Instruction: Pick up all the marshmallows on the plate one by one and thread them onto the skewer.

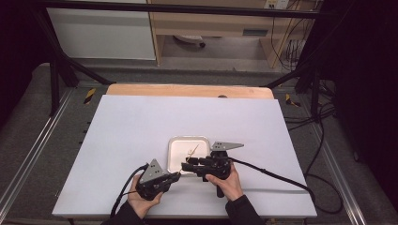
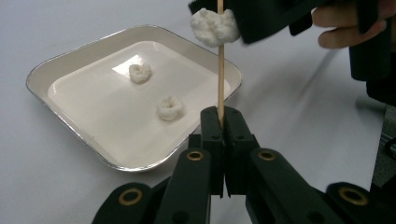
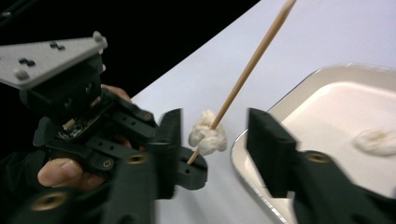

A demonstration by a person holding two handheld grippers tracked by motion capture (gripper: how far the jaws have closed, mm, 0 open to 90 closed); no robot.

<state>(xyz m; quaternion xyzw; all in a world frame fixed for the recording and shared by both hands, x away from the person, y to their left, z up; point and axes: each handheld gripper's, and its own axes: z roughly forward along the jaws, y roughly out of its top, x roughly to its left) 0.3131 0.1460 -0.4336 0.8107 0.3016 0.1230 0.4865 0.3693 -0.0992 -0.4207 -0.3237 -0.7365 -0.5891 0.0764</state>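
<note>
While the left gripper (image 2: pixel 220 122) has its jaws clenched on the lower end of a thin wooden skewer (image 2: pixel 220 65), the work in hand looks like threading soft white pieces onto that stick. One white piece (image 3: pixel 208 136) is already speared on it, sitting low on the shaft just above the left jaws. The right gripper (image 3: pixel 212 154) stands around that piece with its jaws released: in the right gripper view both pads are apart from the piece, with a gap on either side, so the skewer alone carries it. Just beyond, the shallow white tray (image 2: pixel 70 63) rests on the white surface (image 1: pixel 141 122), and two more white pieces (image 2: pixel 139 72) lie in it, a little apart from each other. Judged from this, one piece is threaded and two remain. The next move likely calls for the right gripper to back off the stick without knocking it, reach into the tray and close gently on one piece, while the left keeps the skewer steady.
</note>
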